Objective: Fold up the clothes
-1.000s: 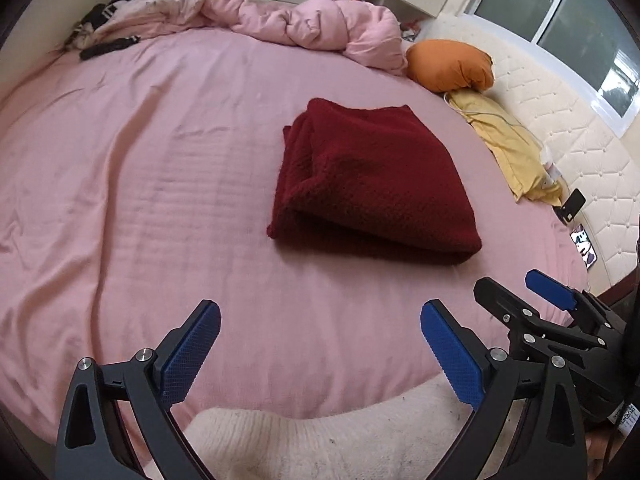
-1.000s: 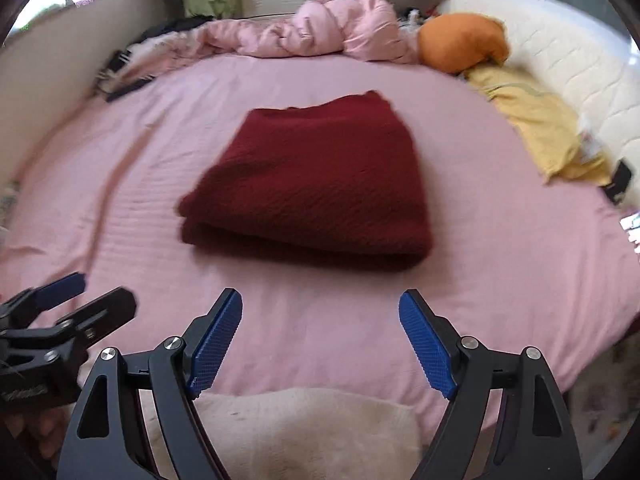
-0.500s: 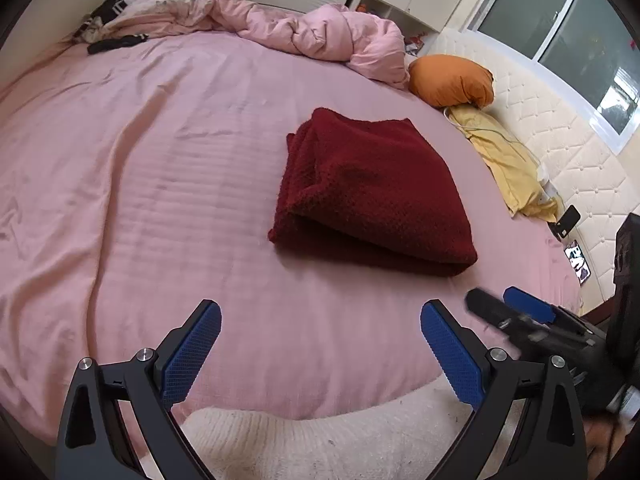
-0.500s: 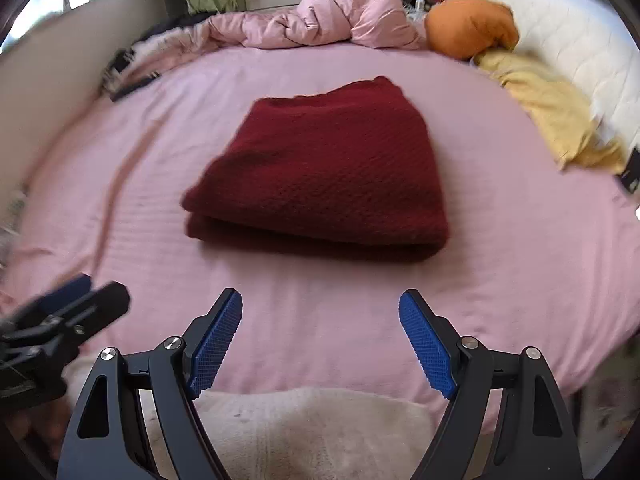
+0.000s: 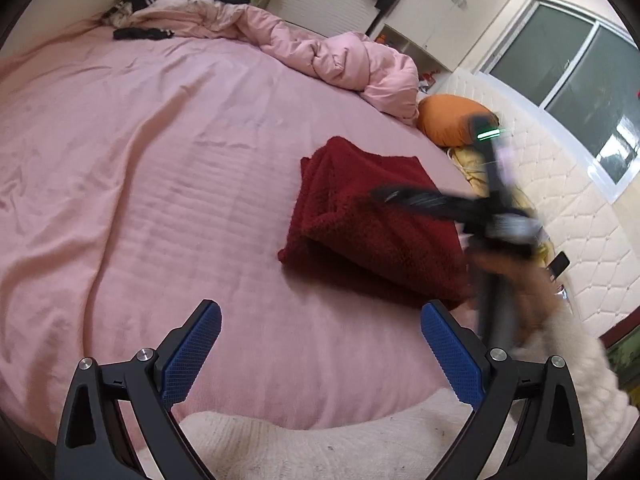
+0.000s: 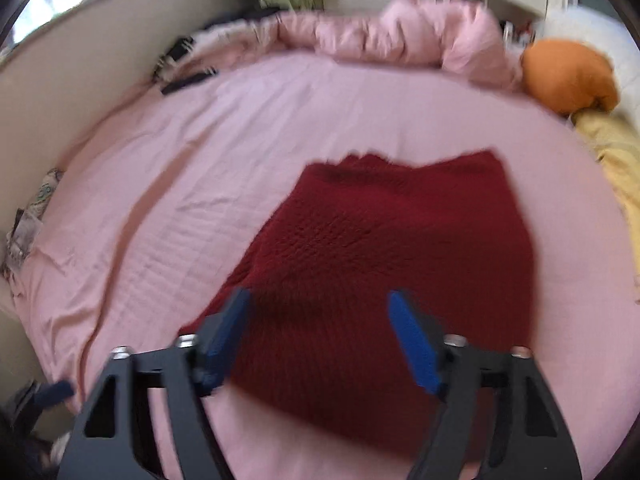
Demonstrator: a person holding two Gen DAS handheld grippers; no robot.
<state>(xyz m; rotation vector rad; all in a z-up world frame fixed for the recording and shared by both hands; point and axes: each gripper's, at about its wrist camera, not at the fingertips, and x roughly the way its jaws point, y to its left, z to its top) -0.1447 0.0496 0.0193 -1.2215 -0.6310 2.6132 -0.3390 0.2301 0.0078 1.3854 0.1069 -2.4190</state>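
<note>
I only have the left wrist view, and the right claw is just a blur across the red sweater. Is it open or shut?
Observer: Open. In the right wrist view the right claw has its jaws spread wide over the near edge of the folded red sweater and grips nothing.
Operator: Is the part of the sweater behind the blur lying flat?
Observer: Yes, the top layer lies flat. Only its far edge looks a bit wavy.
Operator: Anything lying outside my frame?
Observer: A patterned cloth is bunched at the edge of the bed by the wall, well apart from the sweater.
</note>
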